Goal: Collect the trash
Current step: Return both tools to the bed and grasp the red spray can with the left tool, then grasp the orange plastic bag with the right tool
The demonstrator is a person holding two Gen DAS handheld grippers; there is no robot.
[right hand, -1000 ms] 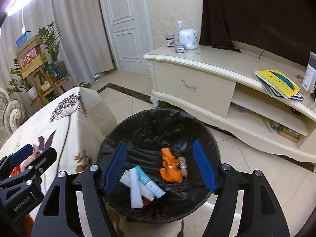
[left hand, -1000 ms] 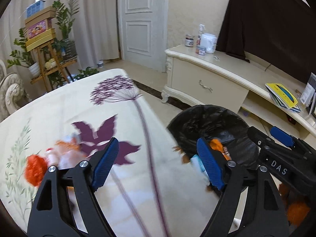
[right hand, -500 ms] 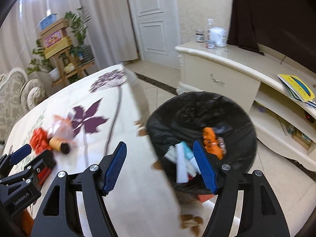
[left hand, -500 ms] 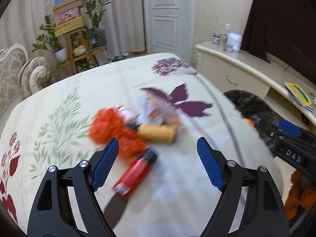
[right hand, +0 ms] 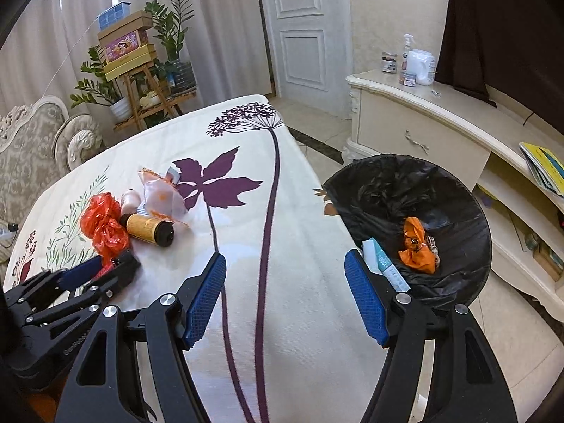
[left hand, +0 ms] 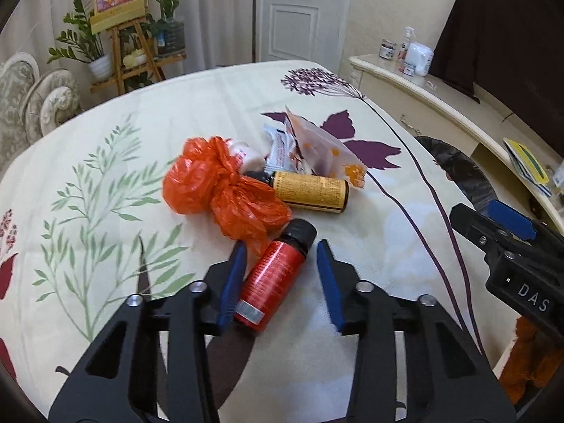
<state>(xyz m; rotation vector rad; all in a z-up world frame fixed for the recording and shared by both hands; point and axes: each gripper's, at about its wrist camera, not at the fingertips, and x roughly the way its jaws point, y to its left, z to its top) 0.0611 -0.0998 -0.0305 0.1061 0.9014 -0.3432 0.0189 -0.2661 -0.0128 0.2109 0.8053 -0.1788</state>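
Left hand-held gripper was low over the table, its jaws just narrowing around the red bottle, which lay on its side between them, black cap pointing away. Left pad looked to be against the bottle's side; right pad stood clear with a gap, so I logged no pinch yet. Just beyond the bottle: crumpled orange plastic bag, touching the bottle's cap end; a yellow-labelled bottle on its side beside the bag; a translucent wrapper with orange dots and a small white packet behind that.

Right hand-held gripper was spread wide with nothing between its jaws, hanging over the table's near edge. The bin with a black liner stood on the floor just beside the table, holding an orange wad and a white-and-teal tube. A cream cabinet stood behind the bin
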